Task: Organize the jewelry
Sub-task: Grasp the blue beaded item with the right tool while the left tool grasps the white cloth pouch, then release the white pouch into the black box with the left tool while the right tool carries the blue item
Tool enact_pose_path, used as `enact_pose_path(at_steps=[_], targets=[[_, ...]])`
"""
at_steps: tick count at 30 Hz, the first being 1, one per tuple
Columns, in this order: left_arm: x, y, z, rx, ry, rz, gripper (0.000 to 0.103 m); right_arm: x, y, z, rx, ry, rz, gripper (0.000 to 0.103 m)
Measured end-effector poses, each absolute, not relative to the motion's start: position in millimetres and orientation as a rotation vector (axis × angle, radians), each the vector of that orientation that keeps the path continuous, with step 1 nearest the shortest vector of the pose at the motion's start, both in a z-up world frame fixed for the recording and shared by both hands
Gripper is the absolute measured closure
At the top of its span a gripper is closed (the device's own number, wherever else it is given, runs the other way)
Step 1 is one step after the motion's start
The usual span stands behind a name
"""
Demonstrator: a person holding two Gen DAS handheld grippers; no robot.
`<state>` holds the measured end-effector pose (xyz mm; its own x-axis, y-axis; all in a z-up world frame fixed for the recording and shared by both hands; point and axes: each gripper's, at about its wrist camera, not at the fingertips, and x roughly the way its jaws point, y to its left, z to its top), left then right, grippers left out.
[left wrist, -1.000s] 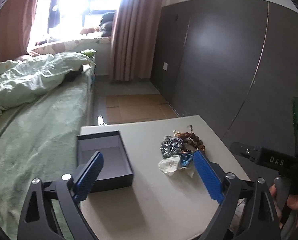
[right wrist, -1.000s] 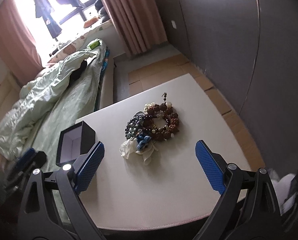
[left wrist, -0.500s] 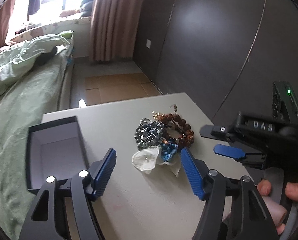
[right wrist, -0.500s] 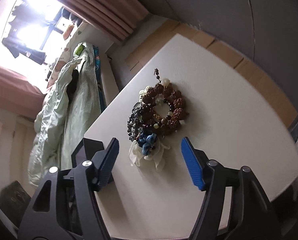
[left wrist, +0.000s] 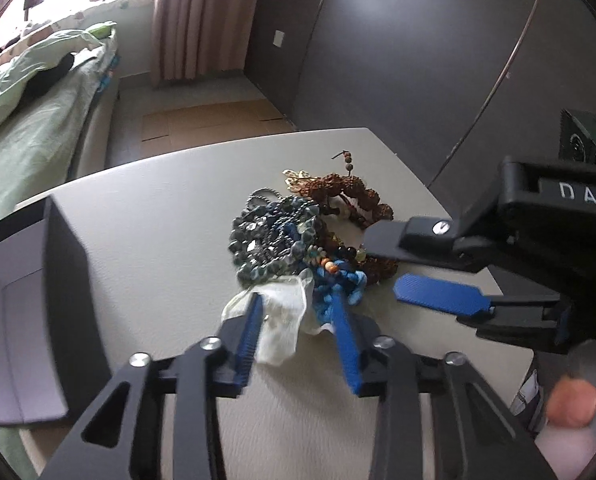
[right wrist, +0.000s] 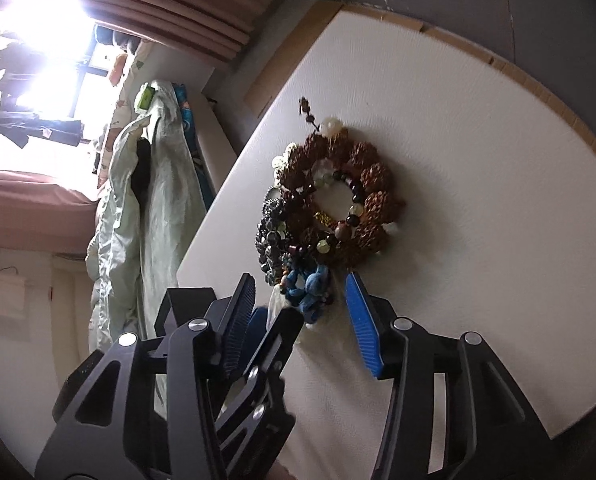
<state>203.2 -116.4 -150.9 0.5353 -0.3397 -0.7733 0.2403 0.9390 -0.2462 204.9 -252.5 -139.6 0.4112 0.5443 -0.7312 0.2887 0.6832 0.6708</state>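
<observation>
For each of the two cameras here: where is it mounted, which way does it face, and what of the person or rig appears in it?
Left wrist: on the left gripper, angled down at the jewelry pile and box; jaws closing around a clear bag; right gripper and a fingertip at right.
Right wrist: on the right gripper, rolled, looking down at the pile; left gripper crosses below.
Shared: pile, table, bed, each other's gripper.

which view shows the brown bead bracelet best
The right wrist view: the brown bead bracelet lies there as a whole ring, seen from above and unblocked. In the left wrist view the bracelet shows edge-on behind the grey bead pile, its near side hidden by the right tool.
</observation>
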Motion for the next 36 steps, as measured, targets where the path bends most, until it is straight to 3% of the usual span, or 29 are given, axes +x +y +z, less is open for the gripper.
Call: enact_pose_path(at_steps=[1,4,14,21,33,36], targets=[[206,-116,-151,-0.116,0.951,-0.346,0.097,206,-251,-141,0.849,1.178,0.187,0.054],[208,-111,-146,-0.144,0.937,-0.371,0.103,211,-247,-142,0.834,1.191,0.184,0.054],[199,-76,-110,-0.244,0.874,-0.377,0.103,212,-233,-145,0.755,1.219,0.167,0.054],[184,-61,-82,-0.269,0.813,-0.388,0.103,208,-227,-153,0.712,1.227,0.129,0.083],[149,-31,-57,-0.307,0.734,-0.359,0.103,207,-231,-164,0.733,1.239,0.163,0.084],[140,-18,-49,-0.324,0.701,-0.344,0.103,201,-236,-162,0.763,1.223,0.171,0.089]])
